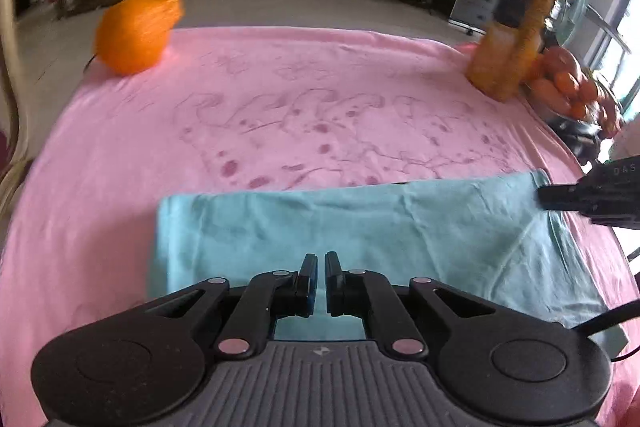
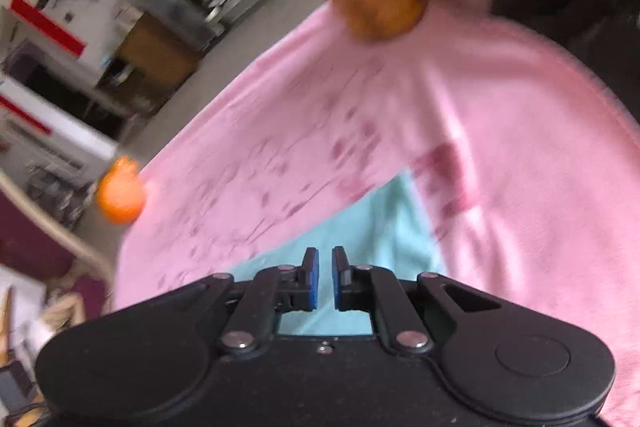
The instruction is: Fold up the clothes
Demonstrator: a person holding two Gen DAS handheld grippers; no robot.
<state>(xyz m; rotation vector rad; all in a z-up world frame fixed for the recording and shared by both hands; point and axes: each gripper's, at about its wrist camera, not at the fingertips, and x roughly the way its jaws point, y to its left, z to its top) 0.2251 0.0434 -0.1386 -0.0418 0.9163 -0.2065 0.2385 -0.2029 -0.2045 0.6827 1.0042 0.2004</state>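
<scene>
Folded teal garment (image 1: 320, 227) lies flat under left tool (image 1: 318, 267), jaws nearly closed, empty; right tool (image 2: 323, 267) narrow, over its corner.

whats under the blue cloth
The light blue cloth lies flat on the pink printed sheet, which shows all around it. Whatever is beneath the sheet, and the part of the print under the cloth, is covered.

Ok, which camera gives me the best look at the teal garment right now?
The left wrist view. The teal garment lies there as a folded band across the pink cloth, its far edge and both ends showing. The right wrist view is blurred and shows only a narrow corner of it beyond the gripper.
</scene>
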